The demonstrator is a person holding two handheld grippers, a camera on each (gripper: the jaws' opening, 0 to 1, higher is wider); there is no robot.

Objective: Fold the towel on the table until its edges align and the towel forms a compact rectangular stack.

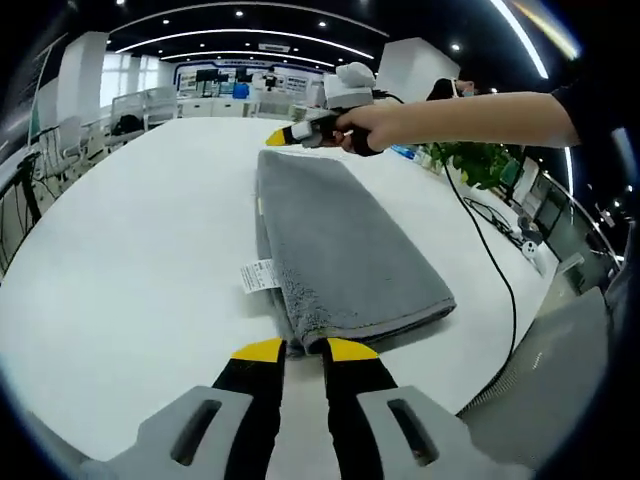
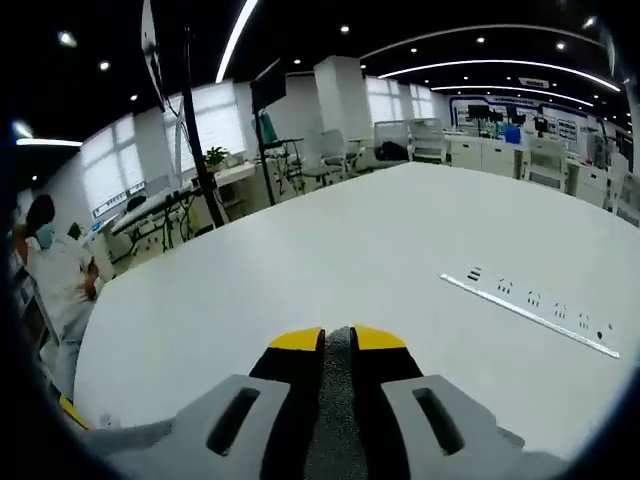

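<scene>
A grey towel (image 1: pixel 340 240) lies folded into a long strip on the white table (image 1: pixel 140 250), with a white label (image 1: pixel 258 275) sticking out of its left side. My left gripper (image 1: pixel 305 350) is at the towel's near corner, its yellow-tipped jaws closed on the edge of the cloth. At the towel's far end a person's hand holds my right gripper (image 1: pixel 285 135). In the right gripper view the right gripper (image 2: pixel 338 340) is shut, with grey towel cloth (image 2: pixel 337 400) pinched between its jaws.
A potted plant (image 1: pixel 480 160) and a black cable (image 1: pixel 492 250) sit at the table's right edge, with a grey chair (image 1: pixel 570 370) beyond it. A printed scale strip (image 2: pixel 530 305) lies on the table. A person (image 2: pixel 50 265) sits off its left side, by office desks.
</scene>
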